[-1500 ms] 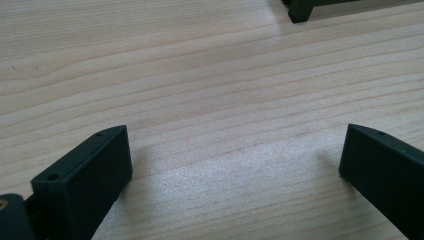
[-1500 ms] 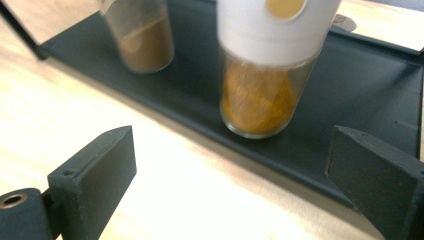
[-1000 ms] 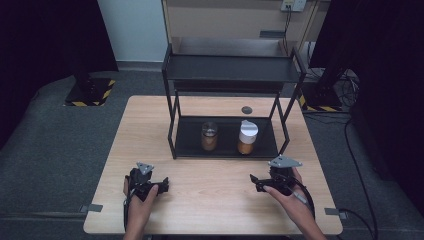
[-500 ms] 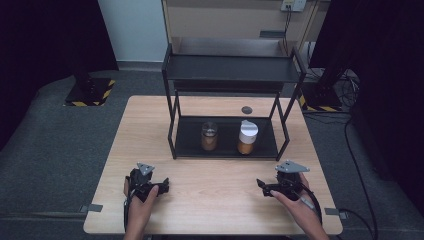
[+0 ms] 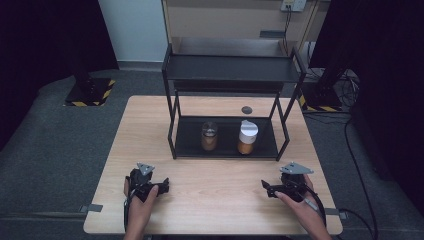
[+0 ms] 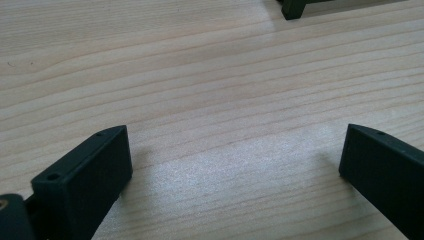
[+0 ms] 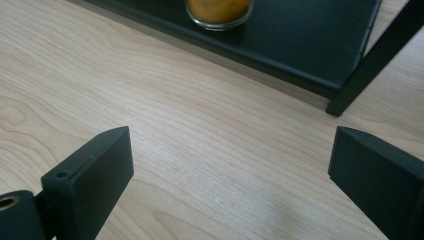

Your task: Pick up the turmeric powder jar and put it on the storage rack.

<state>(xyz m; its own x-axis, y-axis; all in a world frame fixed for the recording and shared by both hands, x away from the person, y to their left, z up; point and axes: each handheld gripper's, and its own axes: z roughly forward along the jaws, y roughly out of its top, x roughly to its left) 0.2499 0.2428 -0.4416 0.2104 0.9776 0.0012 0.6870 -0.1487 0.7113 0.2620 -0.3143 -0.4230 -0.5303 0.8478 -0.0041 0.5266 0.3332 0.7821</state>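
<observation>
Left gripper (image 5: 159, 187) and right gripper (image 5: 267, 188) sit low on the pale wood-grain table (image 5: 220, 195) in the high view, both released and holding nothing, well short of the black metal two-tier rack (image 5: 227, 70) where the lidless glass jar of amber stuff (image 5: 209, 136) and its white-capped twin jar (image 5: 247, 137) stand untouched, so I'd judge the work hardly begun. Left gripper view: matte ribbed fingers (image 6: 95, 175) spread wide over bare, smooth planks. Right gripper view: jaws equally wide, the round glass base of a jar (image 7: 219, 11) ahead on the rack's dark shelf.
</observation>
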